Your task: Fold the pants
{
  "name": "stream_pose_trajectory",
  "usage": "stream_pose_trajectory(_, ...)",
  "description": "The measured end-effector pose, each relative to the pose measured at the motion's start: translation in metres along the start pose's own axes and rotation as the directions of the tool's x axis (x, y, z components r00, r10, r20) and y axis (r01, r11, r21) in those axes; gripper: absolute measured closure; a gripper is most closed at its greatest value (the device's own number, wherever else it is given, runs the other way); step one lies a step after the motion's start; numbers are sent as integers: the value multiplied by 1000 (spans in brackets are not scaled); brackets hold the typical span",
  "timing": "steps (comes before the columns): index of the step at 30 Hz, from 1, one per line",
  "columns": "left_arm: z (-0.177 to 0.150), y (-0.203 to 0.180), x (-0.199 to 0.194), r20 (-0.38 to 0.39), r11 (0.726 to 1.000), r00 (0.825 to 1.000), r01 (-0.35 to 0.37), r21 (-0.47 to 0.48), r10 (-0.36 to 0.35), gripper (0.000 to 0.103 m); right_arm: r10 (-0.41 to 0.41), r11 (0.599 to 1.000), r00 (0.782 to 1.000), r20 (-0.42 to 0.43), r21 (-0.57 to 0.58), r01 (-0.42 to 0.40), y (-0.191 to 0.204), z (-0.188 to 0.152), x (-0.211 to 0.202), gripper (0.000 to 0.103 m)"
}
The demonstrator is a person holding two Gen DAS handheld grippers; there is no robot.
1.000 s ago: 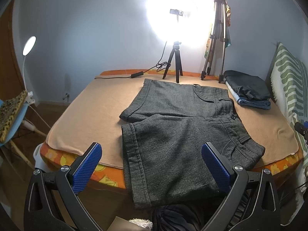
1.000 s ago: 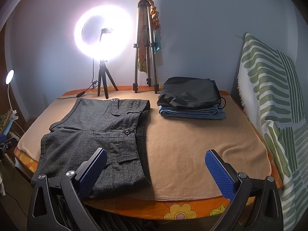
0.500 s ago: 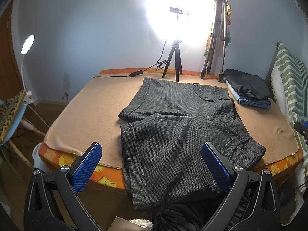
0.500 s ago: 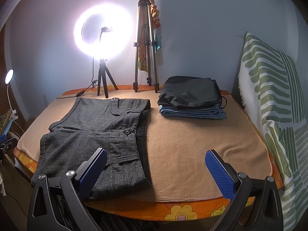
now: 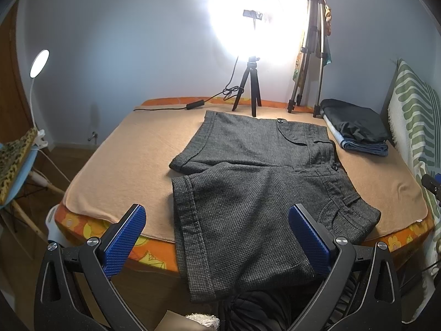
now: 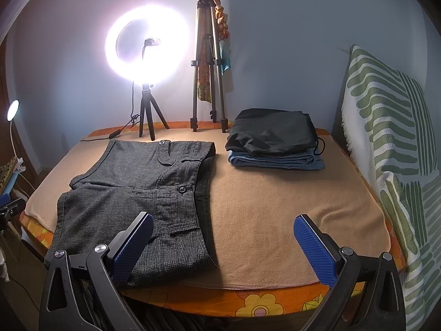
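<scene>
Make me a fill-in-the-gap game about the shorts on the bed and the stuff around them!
1. The grey shorts lie on a ____ blanket.
2. Both the left gripper and right gripper are ____.
3. In the folded pile, the black garment lies on a ____ one.
4. The bright ring light stands on a small ____.

Missing words: tan; open; blue; tripod

1. Left gripper (image 5: 217, 237): two black plastic arms, triangle cutouts down low, pretty chunky.
2. Blue pads (image 5: 124, 238) with a fine knurled grid texture, angled outward.
3. Silver round screws at the knuckles, two per arm.
4. Right gripper (image 6: 224, 244): same deal, black frame, same blue textured pads (image 6: 314, 249), same shiny screws.
5. Something dark and ribbed low between the left arms, can't tell if clothing.
</scene>
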State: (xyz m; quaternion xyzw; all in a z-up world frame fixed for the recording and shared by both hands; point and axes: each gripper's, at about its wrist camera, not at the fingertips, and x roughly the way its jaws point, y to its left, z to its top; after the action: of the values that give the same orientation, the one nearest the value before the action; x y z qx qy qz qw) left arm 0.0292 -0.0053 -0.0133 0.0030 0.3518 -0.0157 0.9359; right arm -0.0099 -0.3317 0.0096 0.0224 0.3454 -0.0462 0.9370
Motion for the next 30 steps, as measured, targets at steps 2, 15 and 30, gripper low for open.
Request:
stream_pose_trajectory(2,-1,1,0,1,1000,1000,-1,1,1,0,1,1000,1000,0,1,-1,0,-1,0,0)
stream_pose_trajectory(15,-1,0,-2,5,1000,1000,-6,7,6,0,6,1000,1000,-2,4,-6,0,0,-2,0)
stream_pose_trajectory(30,-2,8,1,-7,1000,1000,-4,10,4,0,1,1000,1000,-3,-21,-1,4,4,-2,0)
